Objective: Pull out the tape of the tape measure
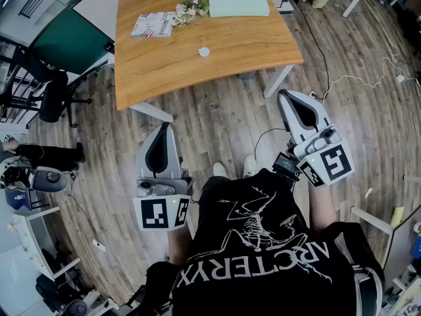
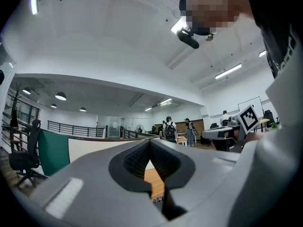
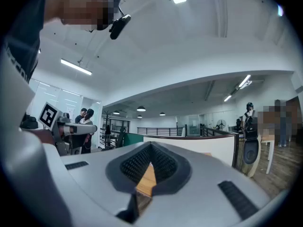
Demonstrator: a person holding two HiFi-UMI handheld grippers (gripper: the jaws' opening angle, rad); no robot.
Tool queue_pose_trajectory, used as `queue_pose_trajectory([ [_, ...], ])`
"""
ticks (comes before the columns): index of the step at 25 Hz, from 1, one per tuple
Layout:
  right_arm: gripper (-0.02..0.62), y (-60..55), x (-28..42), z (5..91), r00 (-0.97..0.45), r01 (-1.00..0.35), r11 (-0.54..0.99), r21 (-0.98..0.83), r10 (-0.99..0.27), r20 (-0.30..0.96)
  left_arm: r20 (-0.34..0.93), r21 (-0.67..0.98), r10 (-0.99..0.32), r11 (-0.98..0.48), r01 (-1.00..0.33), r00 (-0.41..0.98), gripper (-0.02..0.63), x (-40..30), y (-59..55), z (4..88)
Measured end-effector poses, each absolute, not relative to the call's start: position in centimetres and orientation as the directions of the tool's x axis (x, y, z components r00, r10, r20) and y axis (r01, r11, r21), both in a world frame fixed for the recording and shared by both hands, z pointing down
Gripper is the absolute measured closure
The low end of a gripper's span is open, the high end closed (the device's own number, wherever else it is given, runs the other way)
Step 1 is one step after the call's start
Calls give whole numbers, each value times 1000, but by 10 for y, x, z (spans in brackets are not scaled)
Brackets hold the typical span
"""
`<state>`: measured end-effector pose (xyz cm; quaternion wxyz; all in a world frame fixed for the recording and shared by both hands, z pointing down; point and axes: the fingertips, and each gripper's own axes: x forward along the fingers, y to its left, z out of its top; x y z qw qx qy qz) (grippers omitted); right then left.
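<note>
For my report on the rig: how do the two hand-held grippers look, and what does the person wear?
The left hand-held gripper and right hand-held gripper are grey shells with black ribbed pads. Each carries a cube of black-and-white square markers. The person wears a black T-shirt with white print.

On the surface (image 1: 263,51), a booklet (image 1: 152,25) lies far left, flowers (image 1: 191,8) just right of it, a pad (image 1: 238,0) beyond them. The tape measure (image 1: 204,52) sits nearer the front edge, apart from them. The left hand-held gripper (image 1: 163,129) and right hand-held gripper (image 1: 284,97) hang over the floor (image 1: 223,117) before the surface.
</note>
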<state>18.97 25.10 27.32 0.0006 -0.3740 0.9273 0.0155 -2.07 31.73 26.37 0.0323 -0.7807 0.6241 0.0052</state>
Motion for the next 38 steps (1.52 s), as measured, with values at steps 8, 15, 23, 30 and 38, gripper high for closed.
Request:
queue_pose_trajectory([
  [8,588,238,162,275,-740,-672,739,41,-673,4,-46,-37,-973,-225,-974,226,595,-35,298,265],
  [15,588,226,158,275,-745,-666,744,50,-667,1,-47,-39,-977,-206,-978,208,595,-40,288,266],
  [23,588,212,169,287,-788,-613,786,78,-615,8,-29,-37,-988,-153,-988,154,595,-19,271,279],
  [30,586,163,160,308,-798,-600,799,35,-601,41,-1,-35,-989,-146,-989,146,595,-28,226,292],
  [38,588,70,102,314,-757,-648,760,42,-649,73,-21,-32,-978,-206,-978,207,595,-84,125,298],
])
